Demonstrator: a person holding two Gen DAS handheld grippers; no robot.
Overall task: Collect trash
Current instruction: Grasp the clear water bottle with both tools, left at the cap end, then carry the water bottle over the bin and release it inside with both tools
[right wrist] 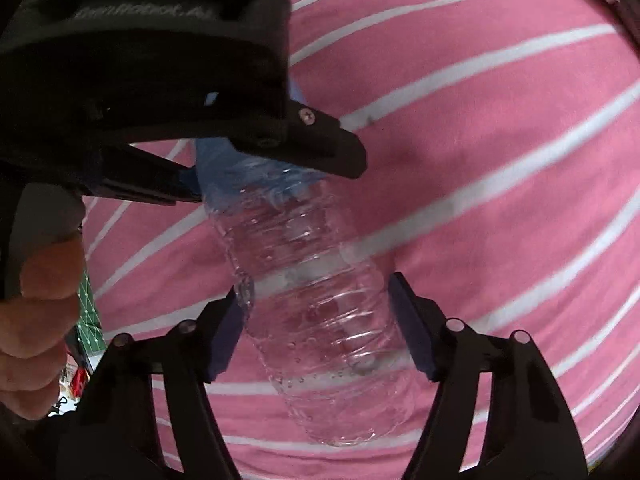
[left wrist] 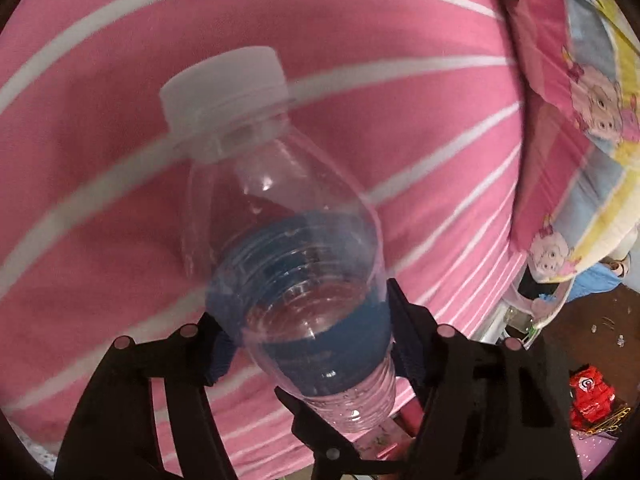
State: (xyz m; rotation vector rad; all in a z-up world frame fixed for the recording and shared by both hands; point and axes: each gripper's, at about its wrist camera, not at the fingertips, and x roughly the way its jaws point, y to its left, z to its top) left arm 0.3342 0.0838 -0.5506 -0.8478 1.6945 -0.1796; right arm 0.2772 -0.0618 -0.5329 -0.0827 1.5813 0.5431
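Left wrist view: clear plastic bottle [left wrist: 296, 264], white-capped, over the pink striped bedding [left wrist: 100, 180], clamped at its blue label by left gripper [left wrist: 308, 344]; right gripper [right wrist: 316, 328] clamps the ribbed lower body. Step: pick-up. Next, likely: carry to a bin.

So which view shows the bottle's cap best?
The left wrist view: the white cap on the bottle is in full sight. The right wrist view shows only the ribbed body; the left gripper hides the top.
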